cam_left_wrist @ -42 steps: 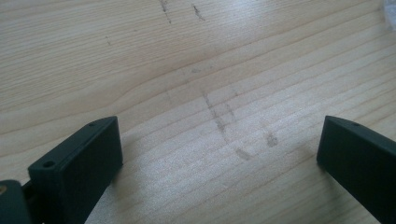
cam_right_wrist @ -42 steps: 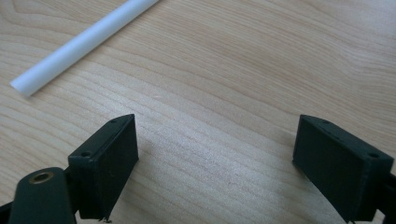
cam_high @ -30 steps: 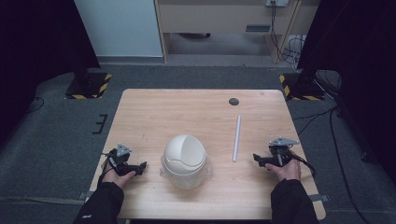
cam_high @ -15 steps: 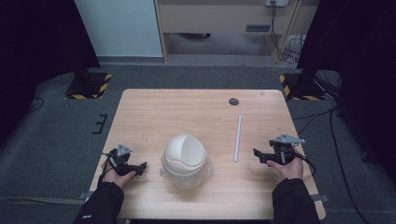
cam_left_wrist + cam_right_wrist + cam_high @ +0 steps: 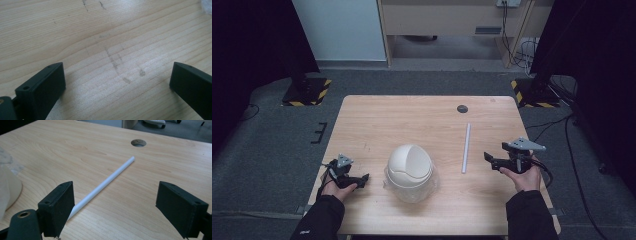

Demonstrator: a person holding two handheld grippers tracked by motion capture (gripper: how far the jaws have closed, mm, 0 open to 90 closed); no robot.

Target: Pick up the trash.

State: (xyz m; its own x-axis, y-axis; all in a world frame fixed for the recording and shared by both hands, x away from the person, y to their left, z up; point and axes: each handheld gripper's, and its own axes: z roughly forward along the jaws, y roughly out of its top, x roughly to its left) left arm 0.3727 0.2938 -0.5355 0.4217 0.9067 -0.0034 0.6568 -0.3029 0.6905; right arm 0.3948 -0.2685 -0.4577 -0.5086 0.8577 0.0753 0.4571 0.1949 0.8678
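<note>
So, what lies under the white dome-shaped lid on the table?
Under the white domed lid a crinkled clear plastic wrap or bag spreads on the table. The lid covers whatever is inside it, so that cannot be seen.

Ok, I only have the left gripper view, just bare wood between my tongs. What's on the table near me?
Observer: A white domed container sits on clear plastic, to the right of your left tongs.
Operator: Anything for the other hand?
Observer: A white tube lies flat, its near end beside one jaw of the open right tongs.
Operator: Any hazards farther out?
Observer: A round hole in the table, beyond the tube's far end.
</note>
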